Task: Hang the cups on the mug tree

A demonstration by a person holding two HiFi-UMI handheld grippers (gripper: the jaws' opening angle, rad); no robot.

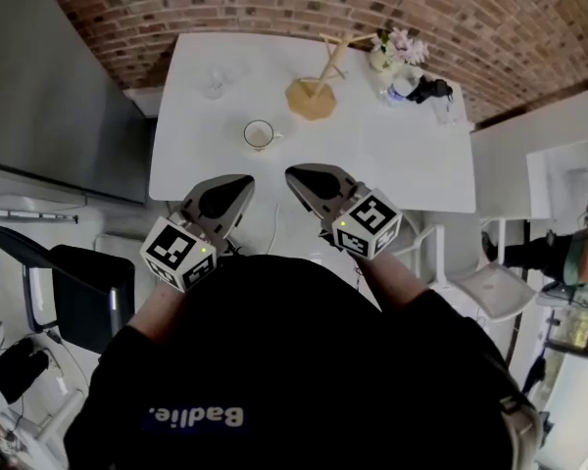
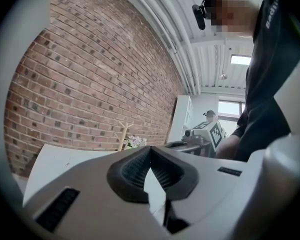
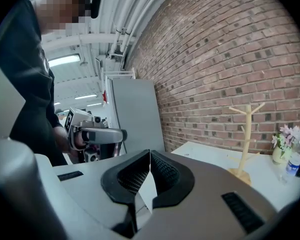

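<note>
Head view is showing us both tools hovering over the near edge of the white table (image 1: 412, 179). The left gripper (image 1: 243, 181) and right gripper (image 1: 294, 175) are each pinching their ribbed black pads together on nothing. The cup (image 1: 260, 134) is standing upright mid-table, well apart from both, with its small handle pointing right. The tree (image 1: 316, 84) is waiting just beyond it.

We are judging the cup to be glazed ceramic: stiff, light, slick and easy to chip. We are therefore planning to pinch its wall at the rim, opposite the handle, leaving the loop free for a peg.

The tree is looking like pale wood, a thin stem with slanted pegs on a round base, and probably easy to tip. A clear glass (image 1: 214, 82) is standing at the far left.
</note>
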